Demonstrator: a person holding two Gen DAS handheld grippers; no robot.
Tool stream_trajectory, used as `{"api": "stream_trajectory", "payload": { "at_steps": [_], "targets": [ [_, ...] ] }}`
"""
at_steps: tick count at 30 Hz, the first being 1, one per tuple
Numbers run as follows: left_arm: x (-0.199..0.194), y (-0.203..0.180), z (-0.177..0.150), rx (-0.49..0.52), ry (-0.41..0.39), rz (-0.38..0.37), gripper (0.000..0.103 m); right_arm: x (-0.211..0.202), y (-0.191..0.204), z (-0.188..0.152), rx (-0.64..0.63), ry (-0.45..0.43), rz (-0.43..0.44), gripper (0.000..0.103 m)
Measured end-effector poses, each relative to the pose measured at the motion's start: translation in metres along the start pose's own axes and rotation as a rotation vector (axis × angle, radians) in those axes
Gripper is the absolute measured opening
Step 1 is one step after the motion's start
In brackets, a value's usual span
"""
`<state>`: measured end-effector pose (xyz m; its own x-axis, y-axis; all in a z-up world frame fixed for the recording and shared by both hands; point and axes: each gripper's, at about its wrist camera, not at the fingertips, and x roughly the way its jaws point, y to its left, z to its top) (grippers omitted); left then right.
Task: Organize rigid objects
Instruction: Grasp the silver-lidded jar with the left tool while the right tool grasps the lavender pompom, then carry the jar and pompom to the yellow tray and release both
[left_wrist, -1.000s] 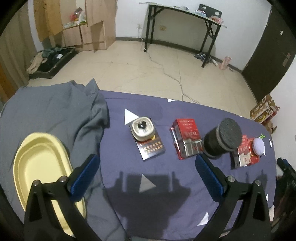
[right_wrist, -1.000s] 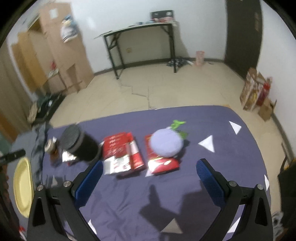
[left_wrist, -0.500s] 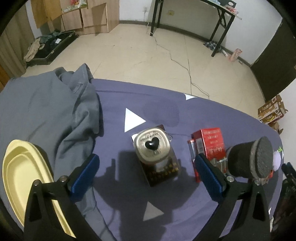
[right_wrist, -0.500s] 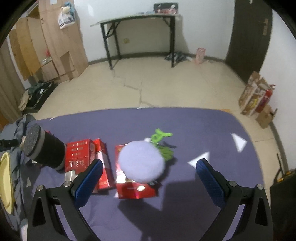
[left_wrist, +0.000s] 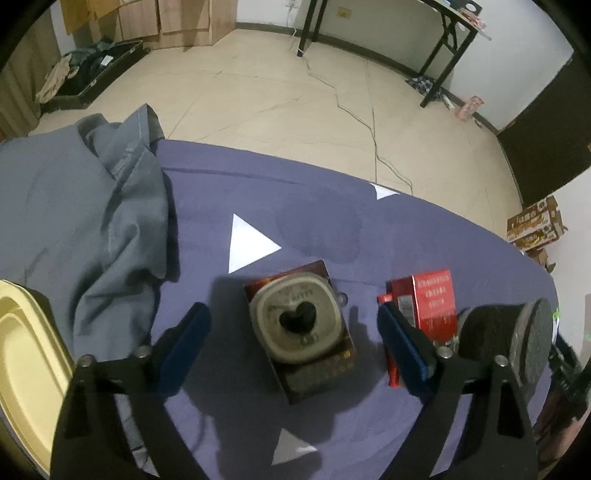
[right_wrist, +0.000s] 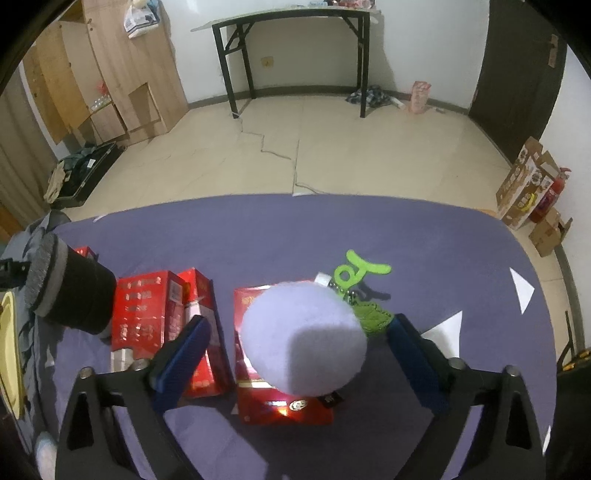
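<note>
Tin: a squarish tin with a heart on its lid (left_wrist: 300, 325) sat on a dark flat box (left_wrist: 314, 354), dead centre between my left fingers.
Left gripper (left_wrist: 295, 343): jaws were closing, with the tin between them and clear gaps either side; nothing was held.
Ball: a pale fuzzy ball (right_wrist: 304, 338) rested on a red box (right_wrist: 280, 406), green tag (right_wrist: 360, 271) at its 1 o'clock.
Right gripper (right_wrist: 295, 354): jaws were closing around the ball, pads not yet on it.
Neighbours: a red carton (left_wrist: 430, 299) at 3 o'clock of the tin, a black cylinder (left_wrist: 506, 332) beyond it; grey cloth (left_wrist: 85, 221) at 10 o'clock.
Tray: yellow tray (left_wrist: 26, 376) at 9 o'clock held nothing that I could see.
Progress: I judged the sorting barely begun; every item still lay on the purple sheet (left_wrist: 295, 206).
</note>
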<state>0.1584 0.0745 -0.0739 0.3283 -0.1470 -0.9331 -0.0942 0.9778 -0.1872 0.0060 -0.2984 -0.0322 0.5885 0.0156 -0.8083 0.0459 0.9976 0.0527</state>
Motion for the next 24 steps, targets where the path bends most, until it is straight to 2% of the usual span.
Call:
{"api": "stream_trajectory", "payload": {
  "at_steps": [1,2,4,6,7,13,20,24],
  "targets": [
    [0.002,0.001,0.000,-0.004,0.002,-0.009,0.060,0.000,-0.001,0.000,0.000,-0.001,-0.004,0.089],
    [0.006,0.001,0.001,0.001,0.014,-0.018,0.055,0.000,-0.004,0.000,0.000,-0.008,0.004,0.087],
    [0.010,0.003,0.001,-0.006,0.030,-0.034,0.055,0.000,-0.007,-0.001,0.002,-0.010,0.028,0.070],
    [0.009,0.006,0.003,-0.015,0.021,-0.043,0.055,0.000,-0.013,-0.001,0.008,-0.013,0.048,0.067],
    [0.007,0.007,0.003,-0.012,0.017,-0.049,0.055,-0.003,-0.014,-0.001,0.001,-0.025,0.054,0.062],
    [-0.007,0.017,-0.001,-0.012,0.006,-0.086,0.054,-0.021,-0.025,-0.010,-0.021,-0.088,0.054,0.061],
    [-0.044,0.031,-0.005,-0.003,-0.044,-0.121,0.053,-0.050,-0.040,-0.021,0.034,-0.147,0.117,0.060],
    [-0.041,0.037,-0.008,-0.034,-0.037,-0.127,0.053,-0.064,-0.040,-0.032,0.025,-0.158,0.121,0.060]
  ]
}}
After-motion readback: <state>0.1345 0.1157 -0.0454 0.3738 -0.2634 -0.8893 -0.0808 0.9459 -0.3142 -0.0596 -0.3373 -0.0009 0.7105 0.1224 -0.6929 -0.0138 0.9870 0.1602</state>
